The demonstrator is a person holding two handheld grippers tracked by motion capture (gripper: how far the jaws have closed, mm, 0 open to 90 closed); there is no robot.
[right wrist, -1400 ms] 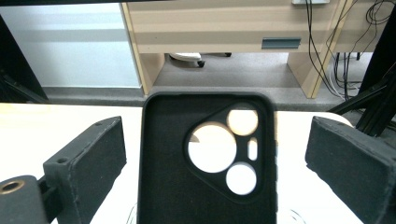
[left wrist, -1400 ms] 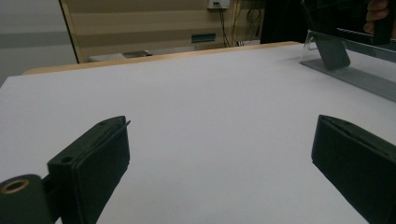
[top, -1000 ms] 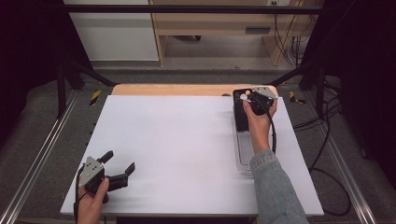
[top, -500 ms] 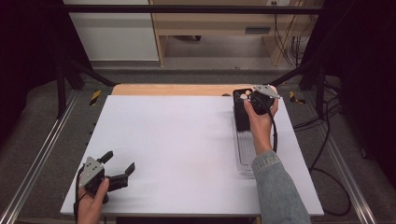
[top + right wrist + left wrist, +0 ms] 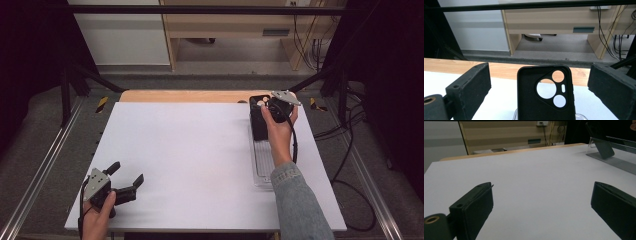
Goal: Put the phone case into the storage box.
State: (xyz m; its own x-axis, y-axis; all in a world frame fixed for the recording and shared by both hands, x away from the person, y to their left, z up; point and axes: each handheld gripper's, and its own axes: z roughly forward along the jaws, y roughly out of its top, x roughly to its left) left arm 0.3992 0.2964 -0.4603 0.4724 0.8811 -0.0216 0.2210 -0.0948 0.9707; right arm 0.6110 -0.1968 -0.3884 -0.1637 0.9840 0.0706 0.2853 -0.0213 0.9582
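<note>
A black phone case (image 5: 529, 100) with round camera cut-outs stands upright in a clear plastic stand (image 5: 262, 165) at the table's far right. My right gripper (image 5: 261, 104) is at the top of the case (image 5: 258, 125). In the right gripper view my right gripper (image 5: 539, 82) has its jaws wide on either side of the case, with a gap on each side. My left gripper (image 5: 127, 172) rests low near the front left corner of the white table (image 5: 200, 150). It is open, and my left gripper (image 5: 541, 195) has nothing between its fingers.
The clear stand (image 5: 616, 162) runs along the table's right edge. A wooden strip (image 5: 185, 96) borders the far edge. Metal rails (image 5: 45, 165) flank the table, and cables (image 5: 350, 165) lie on the floor to the right. A wooden desk (image 5: 564, 22) stands beyond.
My right hand has shifted a little at the top of the case. The left gripper has stayed in place.
</note>
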